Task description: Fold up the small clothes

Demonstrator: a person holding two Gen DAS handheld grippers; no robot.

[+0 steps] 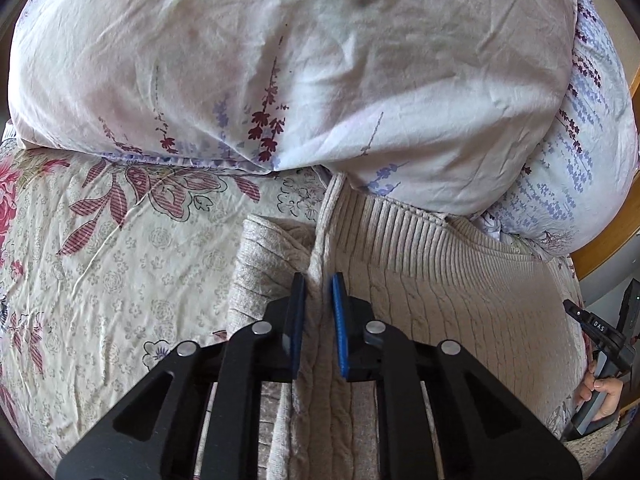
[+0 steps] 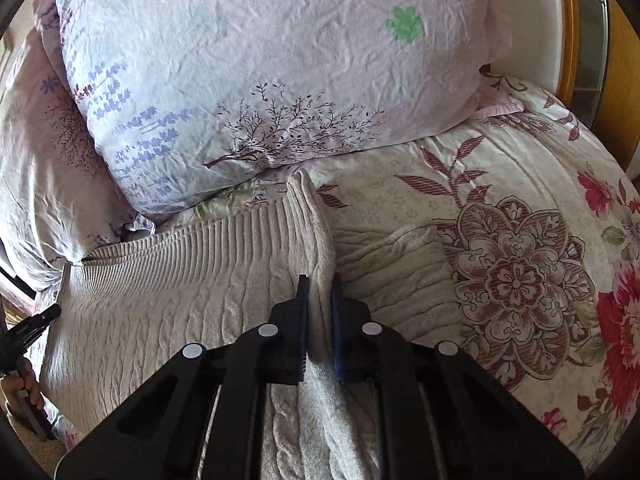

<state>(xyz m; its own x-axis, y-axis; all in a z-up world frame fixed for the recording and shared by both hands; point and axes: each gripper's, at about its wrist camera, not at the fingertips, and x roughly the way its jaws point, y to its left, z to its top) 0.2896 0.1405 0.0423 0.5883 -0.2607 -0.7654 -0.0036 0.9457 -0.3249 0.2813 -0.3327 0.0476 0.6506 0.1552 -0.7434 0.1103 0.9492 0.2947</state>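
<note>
The left hand-held gripper (image 1: 318, 300) is closed on a raised ridge of the beige knit sweater (image 1: 440, 300), the fold of cloth pinched between its blue pads. The right hand-held gripper (image 2: 320, 308) is likewise clamped on a pinched-up edge of the same sweater (image 2: 180, 312), the knit standing up between its fingers.

The sweater lies flat on the bed (image 1: 100, 280), on a floral bedspread, its ribbed hem at twelve o'clock just below the pillows (image 1: 280, 60). In the left wrist view the body of the garment spreads toward three o'clock, with a sleeve (image 1: 264, 248) lying at about eleven o'clock of the pads. In the right wrist view the body runs toward nine o'clock and the other sleeve (image 2: 392, 272) sits at two o'clock, beside the pads. Each view catches the other gripper's handle, held in a hand (image 1: 604, 396), at its outer edge.

The step in hand looks like the grasp at both side edges, ready for the first fold. The next move probably calls for lifting both edges together and carrying them over evenly, keeping the cloth taut so the sleeves tuck in rather than drag or bunch.
</note>
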